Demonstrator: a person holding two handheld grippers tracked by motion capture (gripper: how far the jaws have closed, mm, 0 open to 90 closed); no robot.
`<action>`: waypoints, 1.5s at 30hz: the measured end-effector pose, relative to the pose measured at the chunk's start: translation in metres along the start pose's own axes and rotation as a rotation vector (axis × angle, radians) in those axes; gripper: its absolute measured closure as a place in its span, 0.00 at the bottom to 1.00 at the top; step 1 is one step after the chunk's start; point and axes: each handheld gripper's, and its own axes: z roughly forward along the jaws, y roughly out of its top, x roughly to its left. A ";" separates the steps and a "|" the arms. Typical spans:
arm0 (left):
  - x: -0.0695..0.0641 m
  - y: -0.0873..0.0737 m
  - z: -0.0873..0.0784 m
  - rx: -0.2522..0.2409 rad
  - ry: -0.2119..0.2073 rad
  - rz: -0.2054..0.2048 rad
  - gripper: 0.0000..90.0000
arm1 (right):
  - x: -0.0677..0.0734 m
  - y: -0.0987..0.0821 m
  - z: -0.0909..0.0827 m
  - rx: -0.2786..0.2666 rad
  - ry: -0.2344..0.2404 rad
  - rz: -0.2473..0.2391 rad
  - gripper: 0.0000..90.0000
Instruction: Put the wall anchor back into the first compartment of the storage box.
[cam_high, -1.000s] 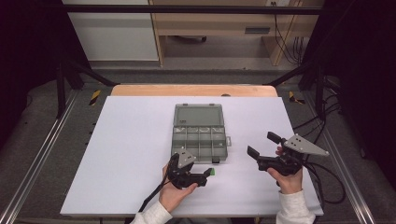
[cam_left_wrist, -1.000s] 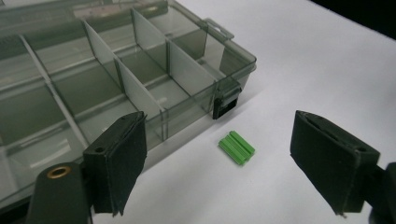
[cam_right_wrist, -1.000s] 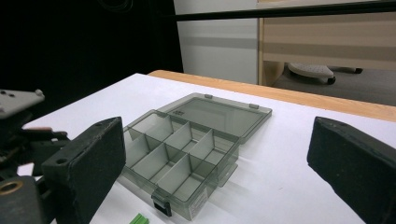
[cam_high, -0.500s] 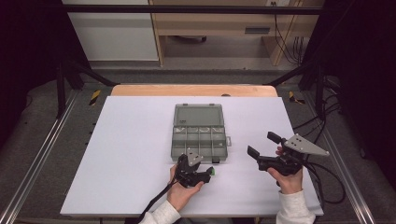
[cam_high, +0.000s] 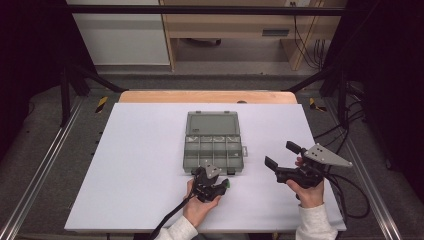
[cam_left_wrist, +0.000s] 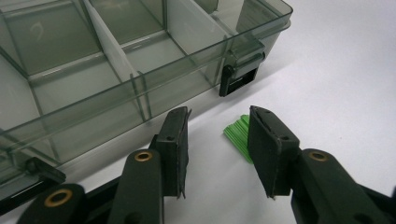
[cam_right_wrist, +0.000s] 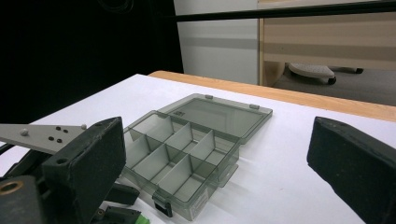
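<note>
Grey floor (cam_high: 250, 52) – pale wooden furniture (cam_high: 225, 27) behind, perhaps a desk – dark surroundings.

From my high view, the small green ridged plastic piece (cam_high: 227, 184) is mostly hidden behind the left gripper (cam_high: 214, 186), too small to identify. In my left gripper view its jaw covers part of that piece (cam_left_wrist: 239, 134), and the frame edge cuts off the smoky clear plastic compartment box (cam_left_wrist: 116, 70).

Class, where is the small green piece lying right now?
In the left gripper view, the green piece lies on the white table, just outside the open organiser box, near its latch, ahead of the left claw.
</note>
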 end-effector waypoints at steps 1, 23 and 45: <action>0.000 0.000 0.000 0.002 0.001 -0.001 0.65 | 0.000 0.000 0.000 0.000 0.001 0.000 0.05; -0.007 0.001 -0.003 0.032 -0.028 -0.009 0.86 | 0.000 0.001 -0.001 -0.006 0.006 0.007 0.06; -0.008 0.002 -0.003 0.067 -0.002 0.038 0.94 | 0.000 0.001 -0.001 -0.013 0.004 0.001 0.06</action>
